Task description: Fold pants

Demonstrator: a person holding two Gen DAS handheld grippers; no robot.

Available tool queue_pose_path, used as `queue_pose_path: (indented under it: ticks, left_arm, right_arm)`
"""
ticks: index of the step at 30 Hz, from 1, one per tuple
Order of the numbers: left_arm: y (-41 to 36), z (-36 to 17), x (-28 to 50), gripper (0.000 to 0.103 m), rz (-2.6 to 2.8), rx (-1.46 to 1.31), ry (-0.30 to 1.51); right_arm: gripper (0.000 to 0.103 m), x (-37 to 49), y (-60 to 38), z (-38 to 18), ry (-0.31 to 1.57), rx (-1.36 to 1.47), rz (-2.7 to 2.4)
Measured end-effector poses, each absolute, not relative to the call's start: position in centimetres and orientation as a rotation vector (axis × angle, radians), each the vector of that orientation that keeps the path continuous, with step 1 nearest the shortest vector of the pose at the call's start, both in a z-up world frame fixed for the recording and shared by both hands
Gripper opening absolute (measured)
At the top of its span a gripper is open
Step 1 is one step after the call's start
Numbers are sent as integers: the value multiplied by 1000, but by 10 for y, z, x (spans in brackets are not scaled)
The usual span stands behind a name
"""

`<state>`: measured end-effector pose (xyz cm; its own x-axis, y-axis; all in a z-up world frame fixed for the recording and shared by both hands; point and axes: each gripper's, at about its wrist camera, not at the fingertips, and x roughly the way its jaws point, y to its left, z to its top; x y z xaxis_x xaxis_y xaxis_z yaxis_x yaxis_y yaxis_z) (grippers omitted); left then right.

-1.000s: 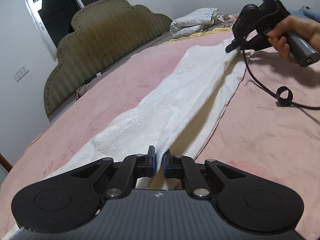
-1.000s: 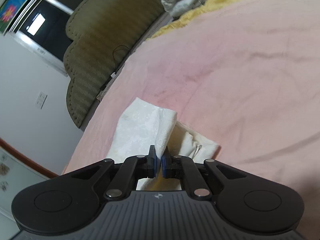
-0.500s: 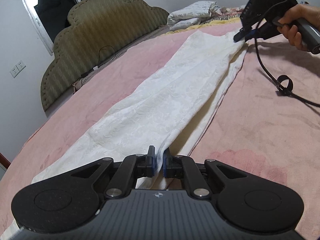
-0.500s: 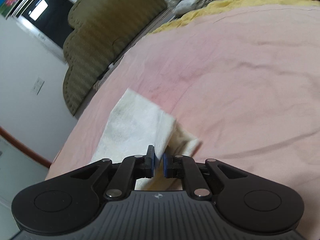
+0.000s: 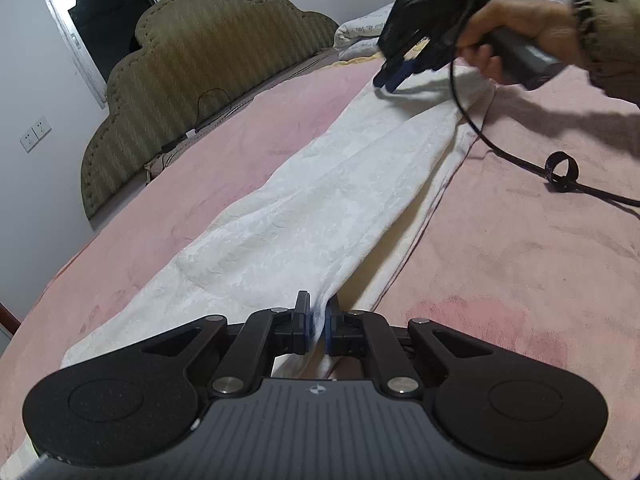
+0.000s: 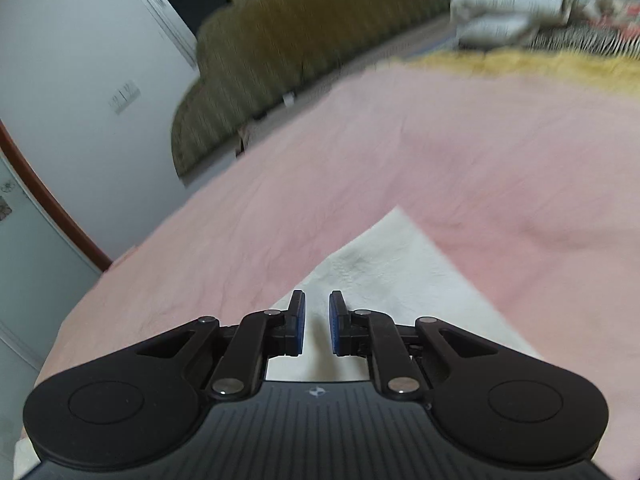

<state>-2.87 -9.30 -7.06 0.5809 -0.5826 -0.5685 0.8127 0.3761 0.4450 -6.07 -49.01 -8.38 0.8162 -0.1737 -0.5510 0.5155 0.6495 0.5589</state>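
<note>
The white pants [image 5: 320, 200] lie stretched lengthwise on the pink bedspread [image 5: 520, 264], one layer folded over the other. My left gripper [image 5: 317, 326] is shut on the near end of the pants. My right gripper [image 5: 390, 80] hovers just above the far end; in its own view [image 6: 317, 322] the jaws stand slightly apart with nothing between them, and the flat corner of the pants [image 6: 384, 264] lies beneath.
An olive padded headboard [image 5: 192, 76] stands at the left of the bed. Folded bedding [image 5: 362, 32] and a yellow blanket [image 6: 520, 64] lie at the far end. A black cable [image 5: 560, 168] trails on the bedspread at the right.
My right gripper has let go of the far end of the pants, opened a little and swung left above the cloth. The far end now lies flat. The left gripper keeps its hold.
</note>
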Motion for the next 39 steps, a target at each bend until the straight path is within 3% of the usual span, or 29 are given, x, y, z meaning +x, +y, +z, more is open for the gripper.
queue_pose_path:
  ticks: [5,9,12,16,18,20,22,26,29,33,36,39]
  left_arm:
    - [-92,-67,-28,11,-927,773,357]
    - [-93,-47,-20,21,-989,668,405]
    - [-92,-31,-14,36,-1053,562,422]
    - [-94,-16,-5,40,-1114,465,439]
    - [-102,-17,-3,50,-1072,451,420]
    - [-115,-24,1,54,-974,477,389]
    - [-127,-36,10,53,-900,513,420]
    - [-130,-59,14,50,-938,596,548]
    - [-125,-51,5,50,-952,591,473]
    - [-128,-42,11,66,-906,516,445]
    - [-126,-52,11,66,-891,543,474]
    - [-119,-60,2,66,-868,548,427]
  right_arm:
    - [12,-69,-503,-89,428,797,-593]
    - [13,-84,-479,-87,488,762,-379]
    - [12,-95,-465,-100,595,761,-273]
    - [14,-120,-449,-95,584,688,-351]
    - [22,-120,-438,-86,583,608,-324]
    - [48,-110,-424,-83,634,527,-241]
    - [58,-103,-400,-83,689,373,-200]
    - [59,-108,-364,-82,777,47,-192]
    - [59,-114,-369,-73,756,83,-219]
    - [59,-111,-369,-69,660,180,-196]
    - [60,-103,-363,-84,744,150,-145]
    - [60,-125,-374,-75,678,218,-159]
